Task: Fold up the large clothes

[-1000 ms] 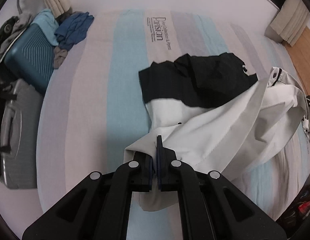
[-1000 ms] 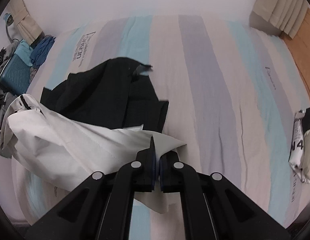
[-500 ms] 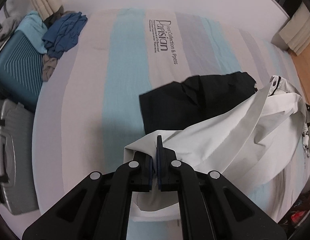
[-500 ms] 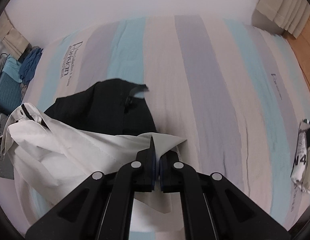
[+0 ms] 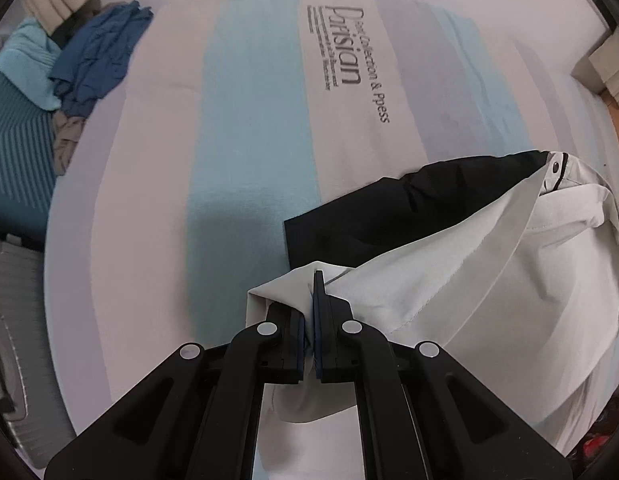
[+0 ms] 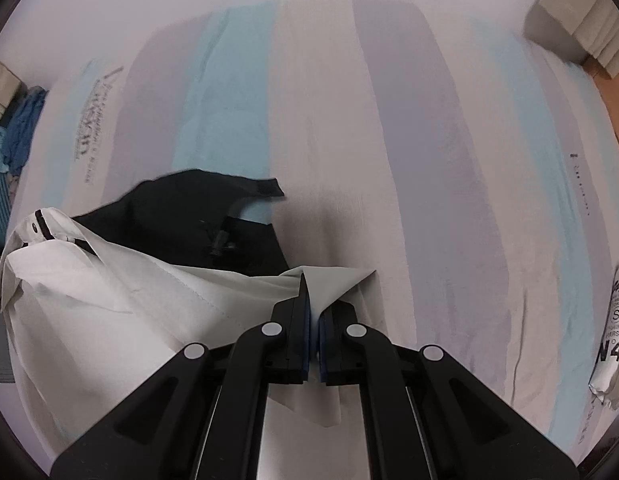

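Observation:
A large white and black garment (image 5: pixel 489 276) lies partly lifted over the striped bed (image 5: pixel 249 140). My left gripper (image 5: pixel 309 304) is shut on a white corner of it, held above the mattress. My right gripper (image 6: pixel 313 304) is shut on another white corner of the same garment (image 6: pixel 121 300). The white cloth stretches between the two grippers, and the black part (image 6: pixel 189 208) trails on the bed behind it. A snap collar (image 5: pixel 557 168) shows at the far fold.
A teal suitcase (image 5: pixel 17 148) with blue clothes (image 5: pixel 97 56) piled on it stands left of the bed, a grey case (image 5: pixel 9 360) below it. A folded printed garment (image 6: pixel 613 328) lies at the bed's right edge. Wooden floor (image 6: pixel 613 92) lies to the right.
Both grippers have moved forward over the bed with the white cloth, dragging the garment along. Less of the black part shows, and the mattress lettering is nearer.

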`<state>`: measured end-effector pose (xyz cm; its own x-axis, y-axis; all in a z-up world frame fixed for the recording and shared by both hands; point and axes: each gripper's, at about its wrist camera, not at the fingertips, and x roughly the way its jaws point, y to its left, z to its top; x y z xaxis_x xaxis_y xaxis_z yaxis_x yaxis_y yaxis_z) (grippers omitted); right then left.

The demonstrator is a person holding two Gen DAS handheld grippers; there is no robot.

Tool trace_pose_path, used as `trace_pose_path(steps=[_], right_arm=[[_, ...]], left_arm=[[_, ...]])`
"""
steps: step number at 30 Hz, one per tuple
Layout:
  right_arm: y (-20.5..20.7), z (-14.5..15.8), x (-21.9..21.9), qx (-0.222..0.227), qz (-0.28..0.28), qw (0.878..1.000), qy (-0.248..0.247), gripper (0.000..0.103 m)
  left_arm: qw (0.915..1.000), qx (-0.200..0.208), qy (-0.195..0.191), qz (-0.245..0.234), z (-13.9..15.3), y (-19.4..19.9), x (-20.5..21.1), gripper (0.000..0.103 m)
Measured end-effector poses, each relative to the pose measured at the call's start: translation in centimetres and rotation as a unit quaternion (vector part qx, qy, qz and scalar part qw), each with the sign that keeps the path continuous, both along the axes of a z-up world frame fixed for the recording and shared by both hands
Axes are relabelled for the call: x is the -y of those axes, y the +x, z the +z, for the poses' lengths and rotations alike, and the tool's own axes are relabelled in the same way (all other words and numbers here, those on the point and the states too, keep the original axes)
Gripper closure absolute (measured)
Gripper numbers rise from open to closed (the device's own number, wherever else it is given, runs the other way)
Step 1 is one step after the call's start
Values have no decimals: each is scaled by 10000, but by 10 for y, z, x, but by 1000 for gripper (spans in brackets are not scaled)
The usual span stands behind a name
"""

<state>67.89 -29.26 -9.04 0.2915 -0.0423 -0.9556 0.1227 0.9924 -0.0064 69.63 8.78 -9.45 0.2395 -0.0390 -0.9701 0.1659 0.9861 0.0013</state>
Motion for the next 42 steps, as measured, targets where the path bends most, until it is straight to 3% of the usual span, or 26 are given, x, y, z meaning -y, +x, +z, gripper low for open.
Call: trace_pose_path(steps=[11,17,23,26,28,29,30,32,34,36,42], right_arm=[[14,-59,10,-314,-134,9994,-51,101],[25,-57,-6,-212,238,9990,-304,100],[25,-43,4,-48,132,9998,150,98],[24,-37,18,-126,44,9979,638,89],[21,-33,22,-159,108,9954,940,69],[22,-31,24,-140,136,9948,1003,60],[21,-25,26,-70,181,9953,945,45],[20,-17,27,35,255,9960,851,40],[21,-9,24,128,273,9964,793,39],[21,-5,18,200,346,9973,614,32],[8,1,-13,386,694,9968,-63,20]], left_arm=[[9998,-164,50,-79,-51,30,12,101],[9994,-148,108,277,-59,32,6,97],[9990,207,169,362,-45,23,9,94],[9983,249,-104,509,-39,20,2,85],[9979,221,-300,526,-35,19,1,70],[9975,239,-408,527,-32,17,0,58],[9974,291,-407,512,-28,15,1,36],[9956,702,149,599,-14,11,5,6],[9943,908,371,415,-4,9,10,6],[9932,983,497,385,0,9,13,6],[9945,807,597,302,-6,3,25,6]])
